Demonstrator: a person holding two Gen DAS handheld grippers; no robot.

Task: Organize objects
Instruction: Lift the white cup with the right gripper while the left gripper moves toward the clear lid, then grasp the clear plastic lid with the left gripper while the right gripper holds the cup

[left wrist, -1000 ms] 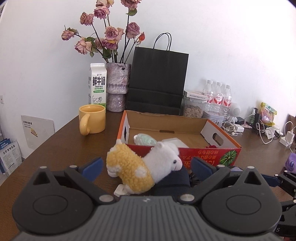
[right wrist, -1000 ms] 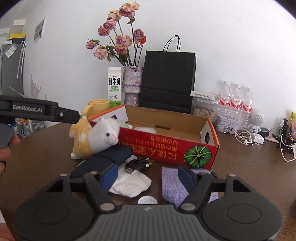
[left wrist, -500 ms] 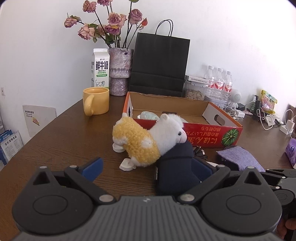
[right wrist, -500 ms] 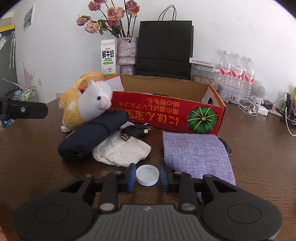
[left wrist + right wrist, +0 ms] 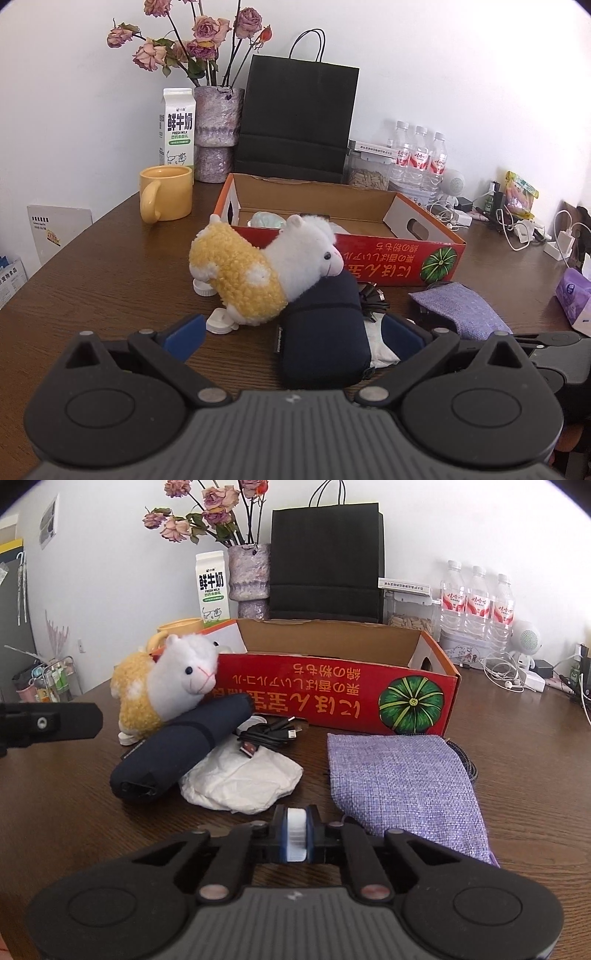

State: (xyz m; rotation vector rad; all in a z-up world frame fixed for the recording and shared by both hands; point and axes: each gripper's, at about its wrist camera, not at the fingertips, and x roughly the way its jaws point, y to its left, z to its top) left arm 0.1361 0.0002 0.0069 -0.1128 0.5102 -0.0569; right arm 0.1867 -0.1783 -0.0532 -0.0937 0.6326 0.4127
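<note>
- Left wrist view: the left tongs (image 5: 291, 334) stand with their blue pads wide apart, low over the brown worktop (image 5: 92, 280); nothing is pressed between them.
- A dark navy pouch (image 5: 321, 332) lies lengthwise in the gap between the pads, touching neither as far as can be seen.
- A plush alpaca (image 5: 266, 269), yellow-bodied with a white head, leans its head on the far end of the pouch; two white bottle caps (image 5: 218, 325) lie by its feet.
- Behind the alpaca stands an open red cardboard box (image 5: 388, 258) with a pumpkin print; pale items lie inside it, too hidden to name.
- To the right of the pouch are a black cable (image 5: 373, 299) and a purple cloth bag (image 5: 461, 308); a yellow mug (image 5: 168, 197) stands to the left of the box.
- Right wrist view: the right tongs (image 5: 295, 834) have just been closing and are now clamped on a white bottle cap (image 5: 296, 832), held on edge between the blue pads just above the worktop (image 5: 74, 794).
- Just beyond the tongs lies a crumpled white tissue (image 5: 243, 779), partly under the navy pouch (image 5: 177, 749) and the black cable (image 5: 273, 734).
- The purple cloth bag (image 5: 402, 782) lies flat to the right, its near corner beside the right finger.
- The alpaca (image 5: 166, 686) rests against the pouch in front of the red box (image 5: 332, 698).
- At the left edge, a black finger of the left tongs (image 5: 51, 723) reaches in.
</note>
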